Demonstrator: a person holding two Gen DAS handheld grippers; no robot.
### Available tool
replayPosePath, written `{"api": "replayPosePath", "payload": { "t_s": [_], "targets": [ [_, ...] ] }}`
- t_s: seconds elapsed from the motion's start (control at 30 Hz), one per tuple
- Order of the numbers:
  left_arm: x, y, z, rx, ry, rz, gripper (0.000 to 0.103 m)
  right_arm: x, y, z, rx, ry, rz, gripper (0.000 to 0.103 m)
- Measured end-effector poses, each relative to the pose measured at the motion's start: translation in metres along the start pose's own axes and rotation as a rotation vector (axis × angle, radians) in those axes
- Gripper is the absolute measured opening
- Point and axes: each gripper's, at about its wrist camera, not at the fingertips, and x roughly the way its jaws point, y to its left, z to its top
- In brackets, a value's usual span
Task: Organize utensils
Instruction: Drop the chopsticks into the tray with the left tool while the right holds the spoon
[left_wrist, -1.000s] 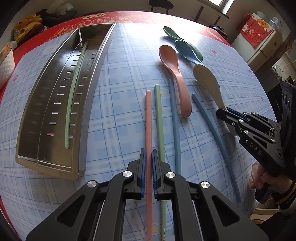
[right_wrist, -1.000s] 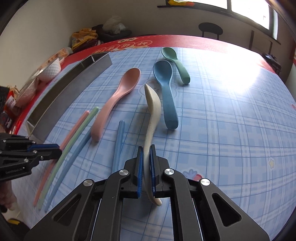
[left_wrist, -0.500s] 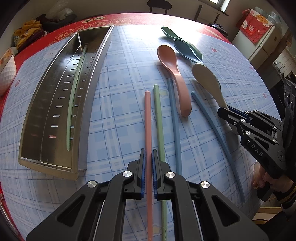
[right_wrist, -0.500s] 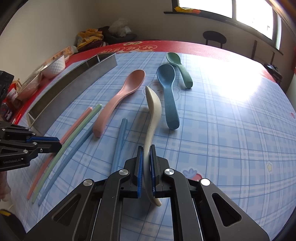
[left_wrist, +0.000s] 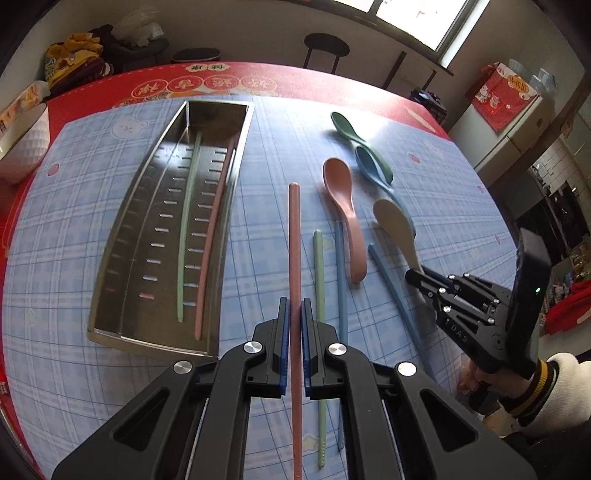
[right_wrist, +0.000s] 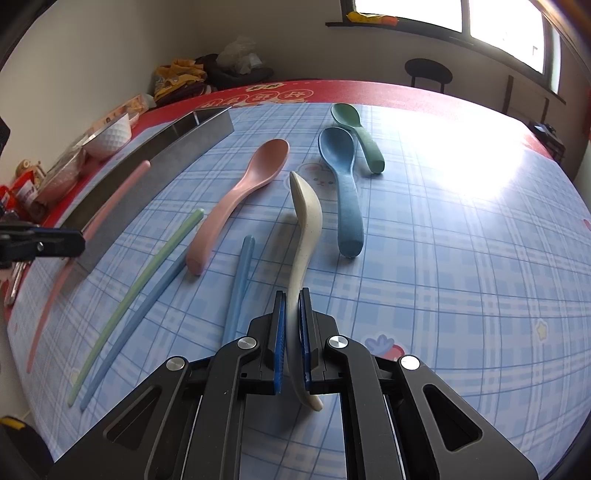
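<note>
Clamping a pink chopstick (left_wrist: 294, 236) between closed jaws, the left gripper (left_wrist: 294, 317) is seen with the stick running straight ahead past its blue pads, its far tip raised clear of the checked blue tabletop (left_wrist: 258, 236). The cream spoon (right_wrist: 304, 221) is gripped by its handle in the right gripper (right_wrist: 291, 314), the bowl tilted on edge and lifted above the cloth. A green chopstick (left_wrist: 318, 295) and two blue chopsticks (left_wrist: 340, 280) are left lying just beside the held pink one, with a pink spoon (left_wrist: 341, 206), a blue spoon (right_wrist: 341, 184) and a green spoon (right_wrist: 356, 133) farther out. To the left a perforated steel tray (left_wrist: 122, 236) is set on the tabletop (one green chopstick is laid along its floor, and a pink streak beside it may be a reflection in the wall). A cuffed sleeve (left_wrist: 546, 387) is visible behind the right gripper, and a white dimpled bowl (right_wrist: 110, 133) is placed on the red border (left_wrist: 258, 83).
</note>
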Motion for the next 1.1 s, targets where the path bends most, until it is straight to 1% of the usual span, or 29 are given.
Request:
{"api": "replayPosePath", "payload": {
  "t_s": [0.1,0.2,0.3,0.43,0.53,0.67,0.73,0.9,1.1],
  "targets": [
    [-0.022,0.014,0.023,-0.010,-0.064,0.006,0.006,0.000,0.000,0.000,0.000,0.000,0.000,0.007],
    [-0.030,0.028,0.053,0.000,-0.104,0.045,0.006,0.000,0.001,0.000,-0.003,0.000,-0.008,0.007],
    [-0.016,0.044,0.083,0.015,-0.093,0.087,0.006,0.000,0.002,0.000,-0.010,0.003,-0.015,0.007],
    [0.017,0.059,0.104,0.019,-0.043,0.109,0.006,0.001,0.004,0.002,-0.013,0.012,-0.025,0.007],
    [0.043,0.059,0.109,0.042,0.007,0.117,0.006,0.003,0.006,0.004,-0.007,0.026,-0.029,0.007],
    [0.064,0.063,0.111,0.054,0.053,0.122,0.006,0.005,0.002,0.009,0.030,0.054,-0.020,0.007],
    [0.070,0.066,0.113,0.044,0.066,0.111,0.006,0.006,0.001,0.011,0.050,0.065,-0.015,0.007],
    [0.082,0.065,0.116,0.060,0.100,0.110,0.006,0.007,0.000,0.011,0.065,0.077,-0.011,0.007],
    [0.093,0.063,0.108,0.057,0.146,0.117,0.006,0.008,0.000,0.011,0.067,0.077,-0.009,0.007]
  ]
}}
